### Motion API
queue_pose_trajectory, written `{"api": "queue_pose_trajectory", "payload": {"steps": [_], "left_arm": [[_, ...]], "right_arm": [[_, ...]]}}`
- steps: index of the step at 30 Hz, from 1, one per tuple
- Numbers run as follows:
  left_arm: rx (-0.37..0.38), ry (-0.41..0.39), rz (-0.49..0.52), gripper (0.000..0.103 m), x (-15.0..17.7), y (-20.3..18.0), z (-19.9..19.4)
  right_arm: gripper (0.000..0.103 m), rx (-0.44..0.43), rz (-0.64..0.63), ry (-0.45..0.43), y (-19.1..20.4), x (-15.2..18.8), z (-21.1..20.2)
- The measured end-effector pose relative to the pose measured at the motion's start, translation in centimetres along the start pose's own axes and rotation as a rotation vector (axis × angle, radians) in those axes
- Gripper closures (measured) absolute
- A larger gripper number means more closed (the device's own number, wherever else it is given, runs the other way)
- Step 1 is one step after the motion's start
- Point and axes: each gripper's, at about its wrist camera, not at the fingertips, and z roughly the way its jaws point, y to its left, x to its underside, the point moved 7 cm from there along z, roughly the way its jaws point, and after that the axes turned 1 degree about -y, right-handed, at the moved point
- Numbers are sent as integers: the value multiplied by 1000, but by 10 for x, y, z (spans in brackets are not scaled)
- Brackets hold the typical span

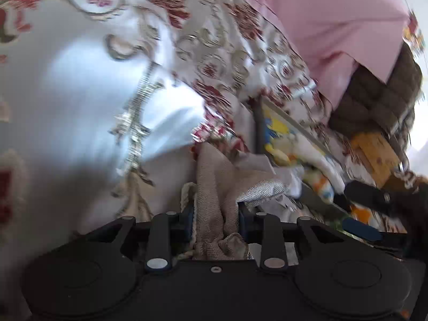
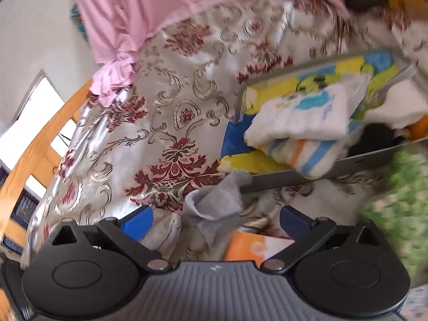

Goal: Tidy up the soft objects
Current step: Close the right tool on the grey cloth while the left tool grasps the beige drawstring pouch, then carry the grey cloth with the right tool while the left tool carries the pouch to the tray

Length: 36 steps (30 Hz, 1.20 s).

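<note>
Beige knitted cloth (image 1: 214,214), just beside the grey tray (image 2: 334,164), is pinched in my left claw (image 1: 215,222) (bunched); it could slip.

Left gripper (image 1: 215,226): pads pressed on a bunched beige cloth (image 1: 214,187).
Bedspread (image 1: 80,93): floral satin, left and far.
Tray (image 1: 289,123): right, holding coloured towels (image 1: 318,171).
Pink sheet (image 1: 321,21): far right.
</note>
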Motion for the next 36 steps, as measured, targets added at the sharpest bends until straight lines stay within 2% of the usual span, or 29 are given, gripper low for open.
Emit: {"api": "queue_pose_trajectory", "payload": {"steps": [5,11,14,17,22,29,31,34,36], "left_arm": [[-38,-70,-19,72,-9,13,-3],[-58,-135,-23,72,-9,19,-3],[-61,-160,-18,72,-8,19,-3],[-58,-182,-12,72,-7,19,-4],[-60,-195,-3,72,-7,18,-5],[-59,-200,5,71,-4,18,-6],[-60,-201,7,71,-4,18,-6],[-61,-203,9,71,-3,18,-6],[-61,-205,14,71,-3,18,-6]], "right_arm": [[0,69,61,86,1,-6,39],[1,89,100,154,5,-6,66],[5,116,98,175,8,-2,78],[14,162,78,170,10,1,87],[29,185,47,144,13,5,90],[52,223,-66,134,14,9,88],[65,231,-78,117,14,10,87],[76,237,-73,75,9,12,84],[79,235,-97,48,8,16,83]]}}
